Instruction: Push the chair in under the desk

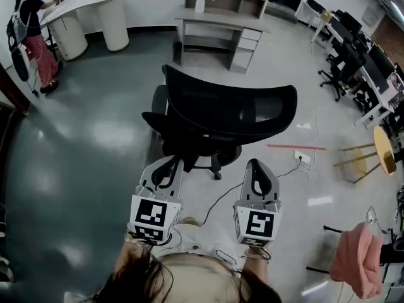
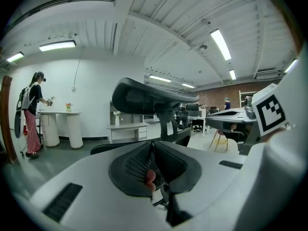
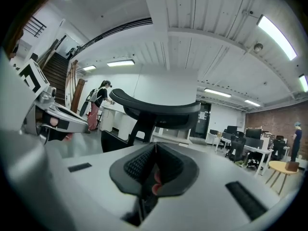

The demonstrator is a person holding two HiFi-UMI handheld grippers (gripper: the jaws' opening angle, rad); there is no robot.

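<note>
Black chair (image 1: 221,115) stood well apart from the grey desk (image 1: 218,27), backrest toward the person; left gripper (image 1: 169,164) and right gripper (image 1: 255,167) just behind that backrest, both jaws pressed together, empty.

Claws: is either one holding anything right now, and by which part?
Nothing is held. The left claw and right claw are both shut and empty, short of the black mesh-backed office chair.

Chair (image 1: 221,115) in front of desk (image 1: 218,24)
</note>
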